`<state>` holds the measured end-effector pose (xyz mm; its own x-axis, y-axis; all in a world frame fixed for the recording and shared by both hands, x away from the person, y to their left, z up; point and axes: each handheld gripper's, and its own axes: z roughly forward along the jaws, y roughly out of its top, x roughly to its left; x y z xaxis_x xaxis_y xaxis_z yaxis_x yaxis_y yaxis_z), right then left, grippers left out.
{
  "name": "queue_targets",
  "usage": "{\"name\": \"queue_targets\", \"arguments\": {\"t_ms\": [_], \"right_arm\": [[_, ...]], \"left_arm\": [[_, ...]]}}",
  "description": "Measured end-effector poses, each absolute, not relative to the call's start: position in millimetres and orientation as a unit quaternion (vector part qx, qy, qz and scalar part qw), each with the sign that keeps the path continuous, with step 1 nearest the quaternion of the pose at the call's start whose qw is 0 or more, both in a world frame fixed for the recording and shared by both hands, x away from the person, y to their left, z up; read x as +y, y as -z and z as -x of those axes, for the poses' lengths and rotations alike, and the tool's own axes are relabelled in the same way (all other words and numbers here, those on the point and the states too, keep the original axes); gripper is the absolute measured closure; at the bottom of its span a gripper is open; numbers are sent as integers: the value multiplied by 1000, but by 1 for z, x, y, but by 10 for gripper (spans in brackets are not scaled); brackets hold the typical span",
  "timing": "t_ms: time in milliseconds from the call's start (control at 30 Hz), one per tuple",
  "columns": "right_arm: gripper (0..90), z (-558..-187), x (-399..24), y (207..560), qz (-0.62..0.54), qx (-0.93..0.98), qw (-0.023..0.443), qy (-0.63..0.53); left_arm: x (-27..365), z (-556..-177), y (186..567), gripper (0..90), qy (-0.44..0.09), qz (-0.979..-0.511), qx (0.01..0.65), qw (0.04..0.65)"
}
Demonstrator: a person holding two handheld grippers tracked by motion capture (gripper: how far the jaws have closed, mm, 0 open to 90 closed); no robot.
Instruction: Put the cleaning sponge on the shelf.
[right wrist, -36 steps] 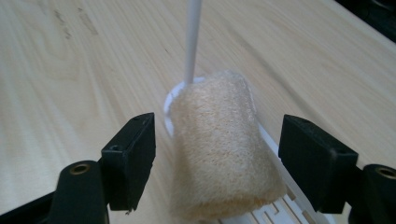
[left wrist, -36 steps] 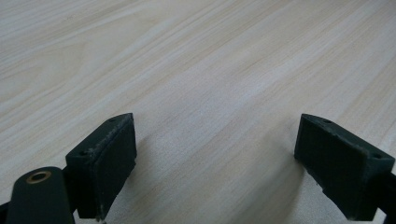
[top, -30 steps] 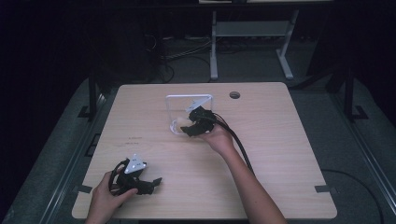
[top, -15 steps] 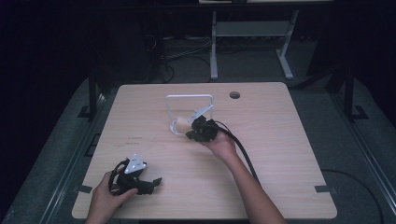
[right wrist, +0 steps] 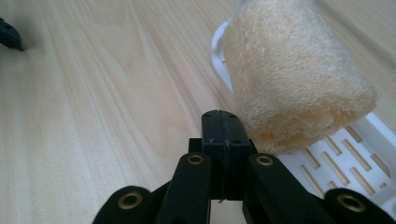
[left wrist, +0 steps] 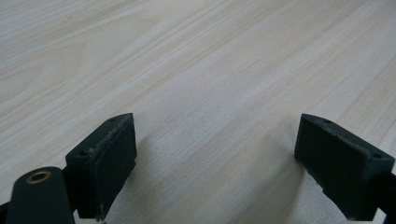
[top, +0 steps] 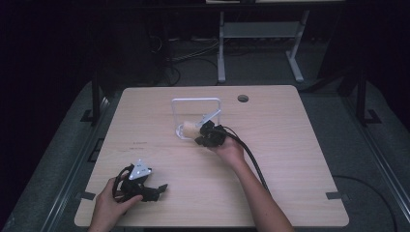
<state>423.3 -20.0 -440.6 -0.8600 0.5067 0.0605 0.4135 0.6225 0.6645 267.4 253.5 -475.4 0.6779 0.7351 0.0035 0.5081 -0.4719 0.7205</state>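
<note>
Your right gripper (right wrist: 222, 122) has its jaws pressed flat together with nothing between them, having just closed; its tip sits right beside the loofah sponge (right wrist: 294, 79), though you cannot tell whether it actually touches. The sponge lies at the near corner of the white slotted tray (right wrist: 341, 161), overhanging its rim, and its top is cut off by the frame edge in the right gripper view. From above, the sponge (top: 187, 128) is a small pale blob half covered by your right gripper (top: 207, 135), and the tray (top: 196, 102) reads as little more than a thin white outline on the wooden table (top: 290, 145). Your left gripper (left wrist: 215, 158) rests low over bare tabletop at the near left, jaws spread wide and empty.
</note>
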Motion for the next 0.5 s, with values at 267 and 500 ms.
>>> {"name": "queue_targets", "arguments": {"t_ms": [267, 500], "right_arm": [[900, -430, -26, 445, -272, 896, 76, -343], [900, -434, -31, 448, -284, 895, 79, -336]], "left_arm": [[253, -267, 475, 121, -159, -843, 369, 358], [253, -267, 475, 122, -159, -843, 368, 358]]}}
